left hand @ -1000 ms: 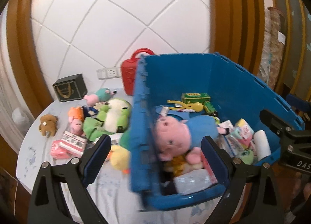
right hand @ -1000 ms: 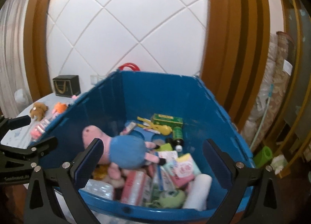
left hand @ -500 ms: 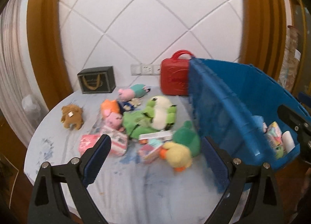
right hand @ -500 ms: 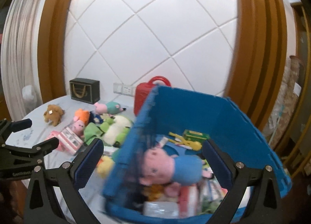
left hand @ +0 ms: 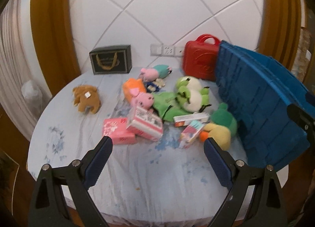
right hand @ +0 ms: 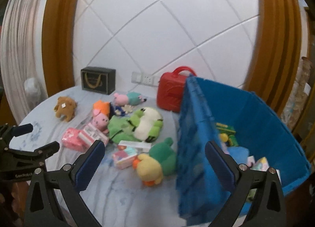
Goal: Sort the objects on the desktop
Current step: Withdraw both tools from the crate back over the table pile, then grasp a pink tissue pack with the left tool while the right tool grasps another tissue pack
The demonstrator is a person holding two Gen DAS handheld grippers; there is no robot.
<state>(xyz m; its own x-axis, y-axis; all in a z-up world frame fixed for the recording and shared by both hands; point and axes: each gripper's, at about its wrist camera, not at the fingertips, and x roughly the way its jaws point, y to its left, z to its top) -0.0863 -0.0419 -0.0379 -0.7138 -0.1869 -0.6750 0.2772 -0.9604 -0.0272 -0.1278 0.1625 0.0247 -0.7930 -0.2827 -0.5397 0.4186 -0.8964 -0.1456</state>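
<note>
We see the left gripper (left hand: 157,148) w/ jaws wide apart, nothing between, over bare tablecloth (left hand: 157,177). Right gripper (right hand: 154,153) likewise spread, empty. Toys lie mid-table: yellow duck plush (left hand: 217,134), green frog plush (left hand: 189,95), pink tissue pack (left hand: 116,130). Blue crate (right hand: 261,118) sits at table's right edge.

Blue crate (right hand: 261,120), red case (left hand: 198,63), pale-blue floral tablecloth (left hand: 59,138).
</note>
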